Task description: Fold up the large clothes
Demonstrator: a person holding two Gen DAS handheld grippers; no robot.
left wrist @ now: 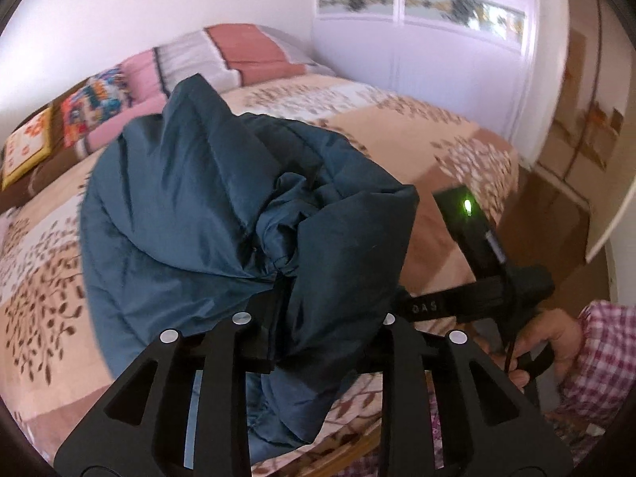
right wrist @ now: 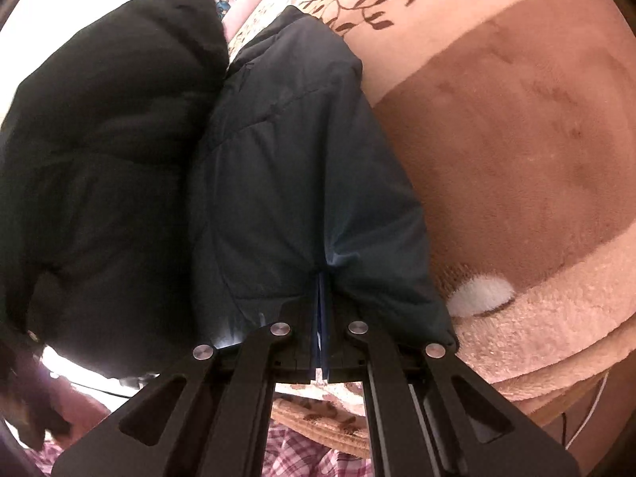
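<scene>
Navy puffy quilted jacket (left wrist: 190, 198) on plush bedspread (right wrist: 497, 159)

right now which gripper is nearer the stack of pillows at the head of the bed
Left, as far as the views show. The left gripper, shut on the jacket, faces the pillows across the bed. The right gripper grips jacket fabric at the bed's near edge.

The dark blue jacket (left wrist: 206, 198) buries the left tool's (left wrist: 314, 342) fingertips, and the wardrobe's (left wrist: 421, 59) decorated panels blur.
</scene>
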